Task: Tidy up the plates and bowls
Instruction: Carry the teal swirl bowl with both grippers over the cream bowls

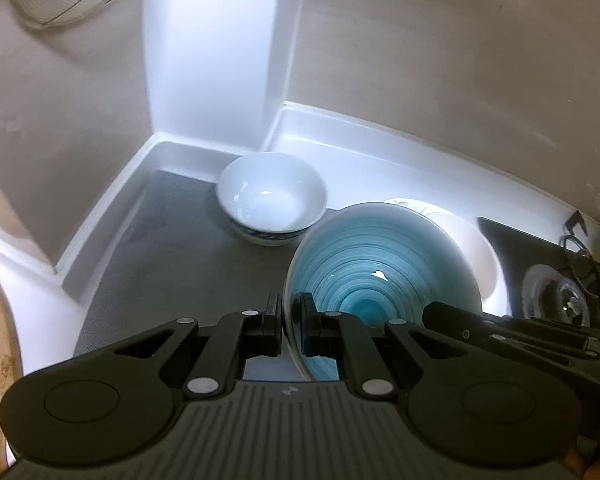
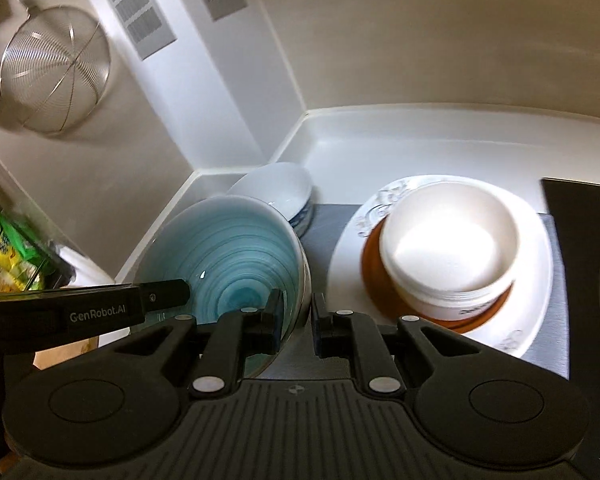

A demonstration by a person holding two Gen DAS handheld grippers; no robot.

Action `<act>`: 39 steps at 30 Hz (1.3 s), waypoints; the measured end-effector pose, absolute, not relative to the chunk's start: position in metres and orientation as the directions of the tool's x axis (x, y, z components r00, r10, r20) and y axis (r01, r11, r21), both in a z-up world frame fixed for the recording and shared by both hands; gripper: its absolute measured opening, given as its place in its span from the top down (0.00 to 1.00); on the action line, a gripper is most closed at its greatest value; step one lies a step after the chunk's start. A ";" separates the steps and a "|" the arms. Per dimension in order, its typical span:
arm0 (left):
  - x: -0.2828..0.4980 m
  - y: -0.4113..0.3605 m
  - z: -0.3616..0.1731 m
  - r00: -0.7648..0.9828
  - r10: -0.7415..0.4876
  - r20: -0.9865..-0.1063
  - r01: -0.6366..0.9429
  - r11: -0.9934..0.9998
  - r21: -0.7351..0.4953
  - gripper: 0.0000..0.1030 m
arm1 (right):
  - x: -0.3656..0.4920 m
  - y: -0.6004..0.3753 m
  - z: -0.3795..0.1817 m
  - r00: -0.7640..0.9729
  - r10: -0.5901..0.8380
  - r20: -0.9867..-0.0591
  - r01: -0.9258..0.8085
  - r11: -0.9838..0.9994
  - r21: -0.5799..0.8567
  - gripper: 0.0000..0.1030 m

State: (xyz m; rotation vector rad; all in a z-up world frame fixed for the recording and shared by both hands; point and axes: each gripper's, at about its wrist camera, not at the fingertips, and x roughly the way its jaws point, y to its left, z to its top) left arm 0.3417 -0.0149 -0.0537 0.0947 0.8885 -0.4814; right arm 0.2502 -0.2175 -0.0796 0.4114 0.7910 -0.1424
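Left wrist view: your left gripper (image 1: 293, 320) is pinching the ribbed teal ceramic bowl's (image 1: 380, 276) rim; your right gripper (image 2: 297, 320), jaws apart around that rim, is letting go or grabbing. Next, I think, nest it in the white bowl (image 1: 272, 200).

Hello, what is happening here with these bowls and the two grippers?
A person is sorting dishes on a kitchen counter. The left gripper is shut on the rim of the teal bowl, and the right gripper straddles the same bowl's opposite rim. Behind it a white bowl sits in the corner; a cream bowl rests on stacked plates.
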 end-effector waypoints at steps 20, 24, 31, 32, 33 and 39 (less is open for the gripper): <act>0.350 -0.094 -0.053 0.480 -0.446 -0.756 0.553 0.822 -0.134 0.91 | 0.228 -0.277 -0.072 0.718 -0.122 -0.686 0.413 0.867 0.278 0.86; 0.358 -0.114 -0.054 0.465 -0.463 -0.755 0.574 0.807 -0.141 0.91 | 0.229 -0.291 -0.071 0.715 -0.156 -0.681 0.442 0.856 0.268 0.86; 0.378 -0.147 -0.065 0.421 -0.467 -0.778 0.593 0.791 -0.153 0.91 | 0.239 -0.319 -0.074 0.693 -0.190 -0.695 0.484 0.838 0.253 0.86; 0.379 -0.151 -0.067 0.416 -0.464 -0.782 0.593 0.790 -0.153 0.91 | 0.240 -0.323 -0.076 0.688 -0.193 -0.699 0.491 0.834 0.253 0.86; 0.381 -0.155 -0.069 0.412 -0.460 -0.786 0.595 0.790 -0.151 0.91 | 0.242 -0.326 -0.077 0.682 -0.195 -0.705 0.495 0.832 0.249 0.86; 0.390 -0.173 -0.083 0.383 -0.439 -0.813 0.604 0.785 -0.140 0.91 | 0.249 -0.339 -0.091 0.644 -0.195 -0.740 0.524 0.817 0.240 0.86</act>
